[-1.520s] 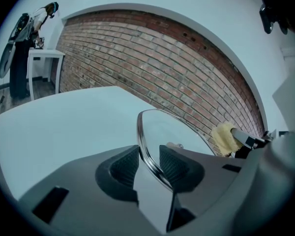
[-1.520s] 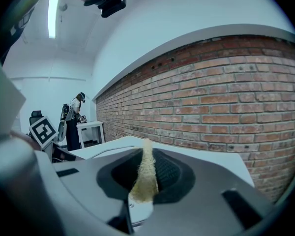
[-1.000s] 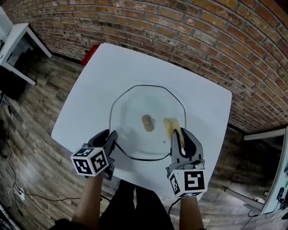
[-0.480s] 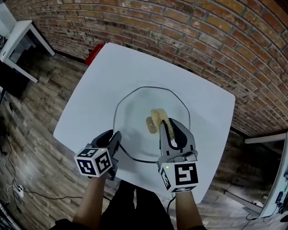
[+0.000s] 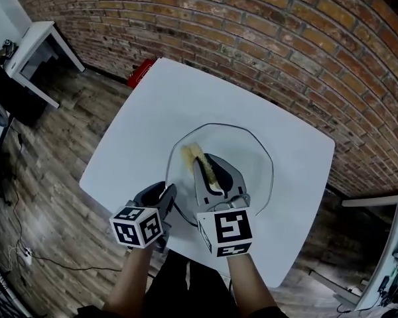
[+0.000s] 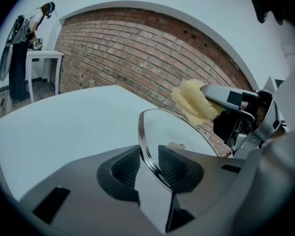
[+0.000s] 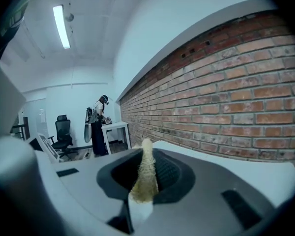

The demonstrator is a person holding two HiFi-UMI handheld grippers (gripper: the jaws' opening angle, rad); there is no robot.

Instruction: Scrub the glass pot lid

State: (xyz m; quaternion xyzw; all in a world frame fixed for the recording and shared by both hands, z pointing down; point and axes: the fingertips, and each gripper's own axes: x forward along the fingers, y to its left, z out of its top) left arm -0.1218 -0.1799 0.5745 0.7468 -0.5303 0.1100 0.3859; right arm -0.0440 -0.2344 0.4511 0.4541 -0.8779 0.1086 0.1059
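Note:
The glass pot lid (image 5: 249, 161) lies flat on the white table (image 5: 152, 105). My left gripper (image 5: 167, 194) holds its near left rim. In the left gripper view the steel rim (image 6: 146, 146) runs between the two pads, and the left gripper (image 6: 148, 163) is shut on it. My right gripper (image 5: 200, 161) reaches over the lid's left part, shut on a yellow sponge (image 5: 190, 154) that sticks out past its tips. The sponge (image 7: 145, 181) stands edge-on between the jaws of the right gripper (image 7: 146, 173). It also shows above the lid (image 6: 167, 129) as a yellow sponge (image 6: 194, 102). The right gripper hides the lid's knob.
A brick wall (image 5: 265, 38) runs behind the table. A red object (image 5: 140, 71) lies by the table's far left edge. A white side table (image 5: 43, 45) stands on the wooden floor at left. A person (image 7: 99, 124) stands at a desk near an office chair (image 7: 64, 132).
My right gripper has swept the sponge leftward across the lid, from right of the knob to the lid's left part. The left gripper has kept its hold on the rim.

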